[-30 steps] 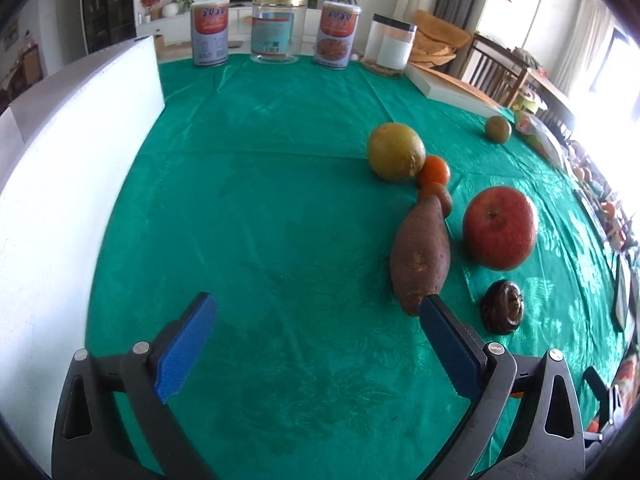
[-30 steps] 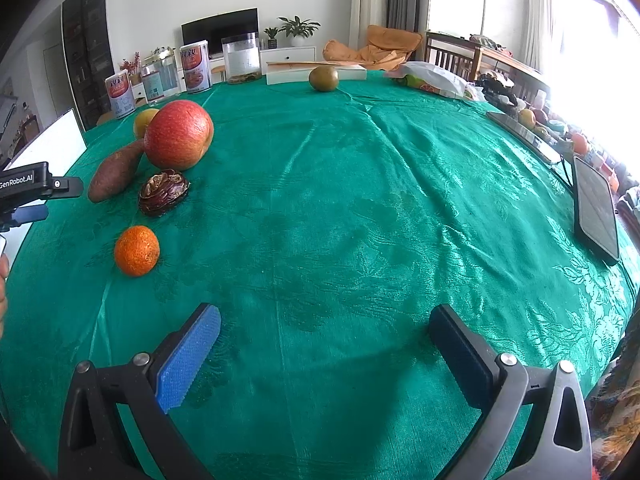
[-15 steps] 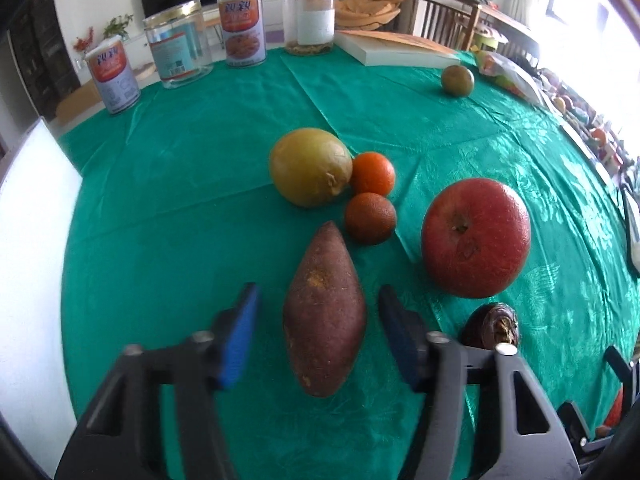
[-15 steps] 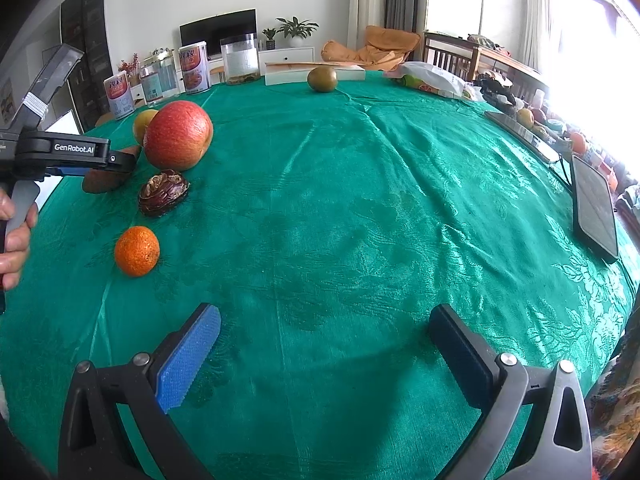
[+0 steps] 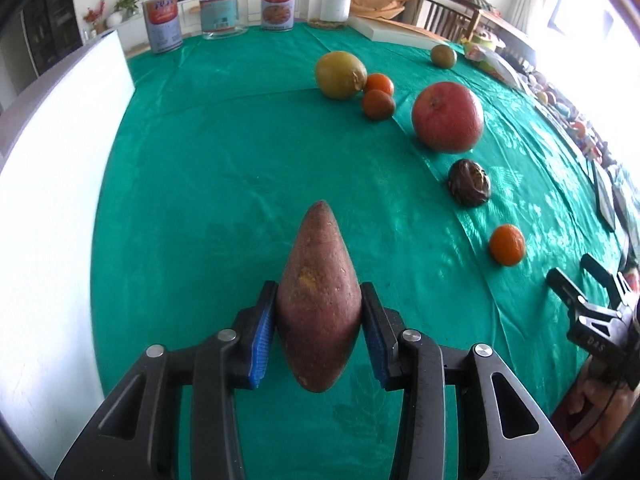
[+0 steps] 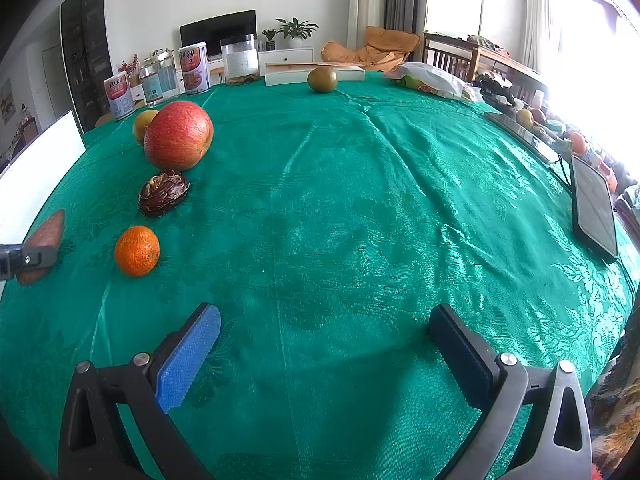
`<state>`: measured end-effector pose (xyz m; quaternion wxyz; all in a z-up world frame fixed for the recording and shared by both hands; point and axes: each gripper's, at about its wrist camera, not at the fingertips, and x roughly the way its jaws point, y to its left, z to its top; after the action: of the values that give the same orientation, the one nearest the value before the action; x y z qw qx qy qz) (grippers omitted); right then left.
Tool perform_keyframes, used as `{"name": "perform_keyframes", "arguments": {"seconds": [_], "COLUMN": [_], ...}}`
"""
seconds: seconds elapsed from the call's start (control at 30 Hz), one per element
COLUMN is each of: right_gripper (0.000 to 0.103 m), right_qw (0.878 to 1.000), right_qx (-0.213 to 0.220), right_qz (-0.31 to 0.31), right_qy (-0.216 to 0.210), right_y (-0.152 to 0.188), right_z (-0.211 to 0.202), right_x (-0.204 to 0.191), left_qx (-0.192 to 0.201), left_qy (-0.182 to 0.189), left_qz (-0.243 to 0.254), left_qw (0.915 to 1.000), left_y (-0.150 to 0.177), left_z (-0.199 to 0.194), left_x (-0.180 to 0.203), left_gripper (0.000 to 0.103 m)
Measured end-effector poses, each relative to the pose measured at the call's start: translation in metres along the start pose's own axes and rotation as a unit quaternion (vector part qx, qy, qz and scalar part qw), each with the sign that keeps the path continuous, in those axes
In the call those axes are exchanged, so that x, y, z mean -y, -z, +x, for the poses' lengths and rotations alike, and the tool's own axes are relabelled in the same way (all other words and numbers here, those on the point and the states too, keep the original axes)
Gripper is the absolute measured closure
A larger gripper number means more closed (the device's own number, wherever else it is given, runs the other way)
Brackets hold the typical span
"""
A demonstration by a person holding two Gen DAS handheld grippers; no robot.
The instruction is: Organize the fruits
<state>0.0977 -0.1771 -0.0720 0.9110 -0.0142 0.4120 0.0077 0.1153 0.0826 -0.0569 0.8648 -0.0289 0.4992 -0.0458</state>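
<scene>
A reddish-brown sweet potato (image 5: 316, 264) is clamped between the blue pads of my left gripper (image 5: 318, 292), tip pointing away over the green tablecloth (image 5: 224, 152). In the right wrist view the sweet potato (image 6: 44, 232) shows at the left edge. To its right runs a row of fruit: a yellow-green fruit (image 5: 340, 74), two small oranges (image 5: 378, 105), a red apple (image 5: 447, 117), a dark wrinkled fruit (image 5: 468, 182) and a tangerine (image 5: 507, 245). My right gripper (image 6: 324, 316) hovers open over bare cloth, right of the tangerine (image 6: 137, 251).
A white board (image 5: 52, 160) stands along the left edge of the table. Cans and jars (image 5: 218, 12) line the far edge, beside a white box (image 5: 396, 34) and a lone greenish fruit (image 6: 322, 79). A dark tablet (image 6: 594, 208) lies at the right.
My left gripper swung over the sweet potato, shut on it, and carried it away from the fruit row toward the near left. The right gripper has stayed still.
</scene>
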Motion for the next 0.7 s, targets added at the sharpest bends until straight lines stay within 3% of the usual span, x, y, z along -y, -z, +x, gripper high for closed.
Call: {"name": "perform_keyframes", "arguments": {"seconds": [0.03, 0.1, 0.13, 0.17, 0.7], "right_gripper": [0.0, 0.0, 0.0, 0.0, 0.0], "right_qw": [1.0, 1.0, 1.0, 1.0, 1.0], "right_qx": [0.001, 0.003, 0.004, 0.005, 0.01], "right_qz": [0.0, 0.0, 0.0, 0.001, 0.01], "right_qy": [0.0, 0.001, 0.001, 0.001, 0.008], "right_y": [0.0, 0.001, 0.001, 0.001, 0.006], "right_z": [0.0, -0.001, -0.001, -0.001, -0.003], "right_x": [0.0, 0.0, 0.0, -0.001, -0.002], "left_qx": [0.005, 0.012, 0.015, 0.019, 0.031], "left_qy": [-0.002, -0.015, -0.02, -0.022, -0.045], "left_qz": [0.001, 0.003, 0.004, 0.004, 0.015], "left_qw": [1.0, 0.9998, 0.9997, 0.9996, 0.9984], "left_y": [0.003, 0.007, 0.008, 0.01, 0.02], "left_z": [-0.003, -0.004, -0.003, -0.002, 0.006], "left_x": [0.0, 0.002, 0.002, 0.003, 0.004], "left_gripper": [0.059, 0.042, 0.027, 0.024, 0.008]}}
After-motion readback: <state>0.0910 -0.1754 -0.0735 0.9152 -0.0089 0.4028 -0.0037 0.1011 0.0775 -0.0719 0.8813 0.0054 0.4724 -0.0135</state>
